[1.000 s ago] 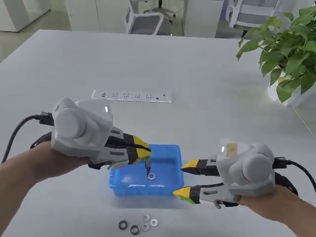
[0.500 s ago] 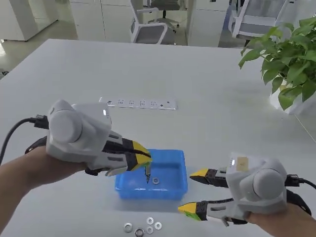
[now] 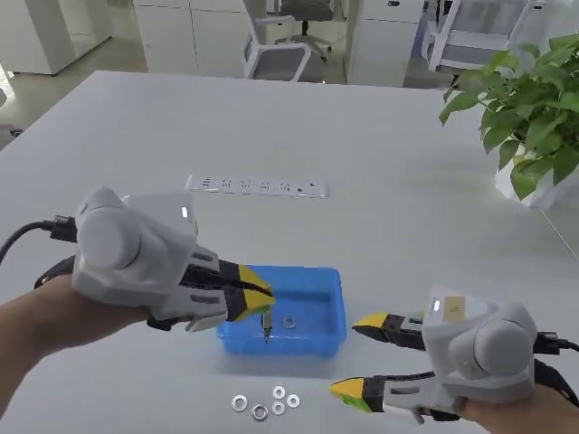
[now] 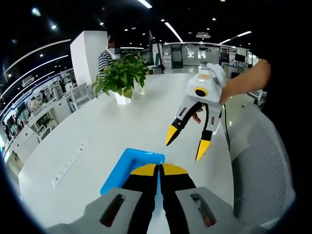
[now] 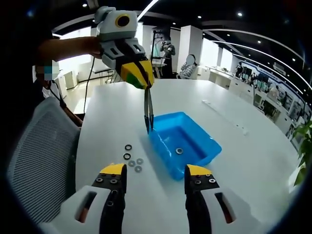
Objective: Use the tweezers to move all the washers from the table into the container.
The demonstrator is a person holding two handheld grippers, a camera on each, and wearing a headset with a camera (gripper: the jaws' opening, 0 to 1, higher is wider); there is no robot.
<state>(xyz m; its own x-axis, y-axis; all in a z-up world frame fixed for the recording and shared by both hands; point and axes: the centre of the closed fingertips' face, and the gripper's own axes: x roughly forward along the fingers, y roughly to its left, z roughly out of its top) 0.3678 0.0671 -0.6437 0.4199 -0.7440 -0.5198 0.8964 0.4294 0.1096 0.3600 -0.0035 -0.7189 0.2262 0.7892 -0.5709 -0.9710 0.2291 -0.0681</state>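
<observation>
1. The washers [image 3: 265, 403] lie nearest, in a loose cluster on the white table [image 3: 380, 181], just in front of the container's near wall. They are small flat metal rings, and in the right gripper view [image 5: 131, 161] I count five: two look darker and three paler.
2. The right gripper [image 3: 346, 357] hovers at the lower right, beside the cluster and short of the container. Its yellow-tipped jaws stand wide apart with nothing between them. This is plain in its own view [image 5: 155, 170] and in the left gripper view [image 4: 184, 150].
3. The container [image 3: 317, 285] is a shallow, rectangular blue tray. One washer [image 3: 289, 321] rests on its floor, seen as a pale ring in the right gripper view [image 5: 179, 151].
4. The left gripper [image 3: 258, 298] is over the container's near-left corner. Its jaws are pressed together in its own view [image 4: 159, 170], clamped on the tweezers [image 3: 266, 327].
5. The tweezers are thin and dark and hang straight down. In the right gripper view [image 5: 148, 114] their tips sit close together at the container's near wall. I cannot tell whether anything is pinched between them.
6. A white power strip [image 3: 257, 186] lies flat beyond the container, well apart from it.
7. A green plant [image 3: 525, 99] stands at the far right edge.
</observation>
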